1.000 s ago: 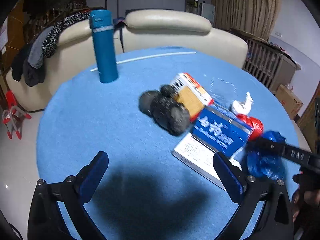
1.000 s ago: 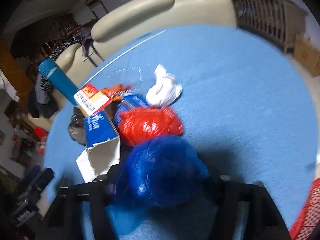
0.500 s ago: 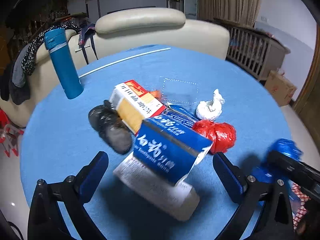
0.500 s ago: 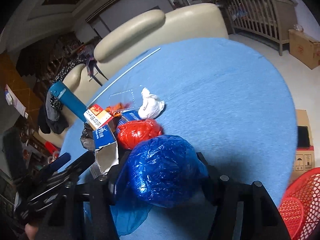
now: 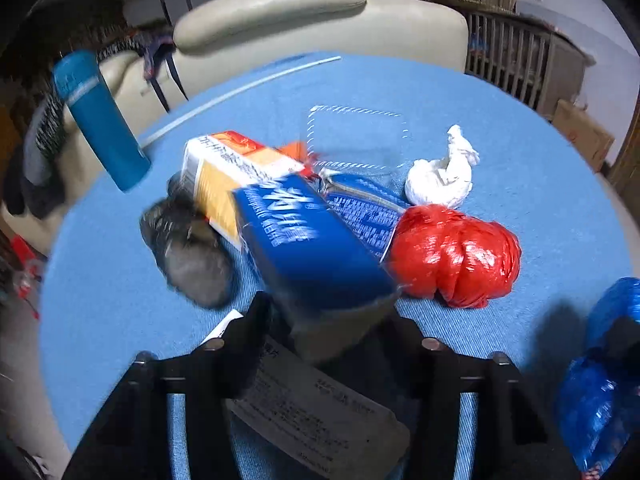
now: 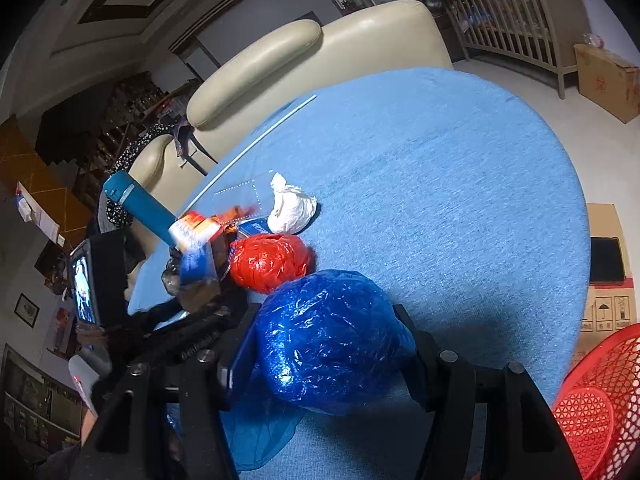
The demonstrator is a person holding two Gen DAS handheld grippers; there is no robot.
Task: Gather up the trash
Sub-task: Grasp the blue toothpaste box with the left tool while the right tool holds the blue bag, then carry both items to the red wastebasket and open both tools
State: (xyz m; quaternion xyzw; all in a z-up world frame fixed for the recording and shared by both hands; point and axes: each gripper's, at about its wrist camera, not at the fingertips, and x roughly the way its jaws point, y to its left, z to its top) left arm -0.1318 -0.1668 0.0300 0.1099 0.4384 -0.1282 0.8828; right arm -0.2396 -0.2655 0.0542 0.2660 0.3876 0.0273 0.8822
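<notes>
blue cloth covered the round bench (image 5: 520,128), with a cream sofa (image 5: 320,12) behind it at the top of both frames and a red mesh basket (image 6: 600,400) at the lower right edge of the right wrist view. in the left wrist view the left tongs (image 5: 324,320) sat at bottom centre, their jaws having just been closing, with the open end of a blue carton (image 5: 308,240) between them; motion blur hid whether the pads were already pressing on it. a grey printed box (image 5: 316,412) lay under the carton at the bottom of the frame. left of the carton sat a dark crumpled bag (image 5: 188,252), above it an orange and white box (image 5: 228,164), and a blue bottle (image 5: 100,120) stood at the upper left. a clear plastic tray (image 5: 356,136) lay near the centre top, a white tissue wad (image 5: 440,176) just right of it, and a red plastic bag (image 5: 456,256) below that, touching the carton's right side. in the right wrist view the right tongs (image 6: 324,344) were about half closed, clamped on a blue plastic bag ball (image 6: 328,340) at lower centre, its loose tail hanging below.
</notes>
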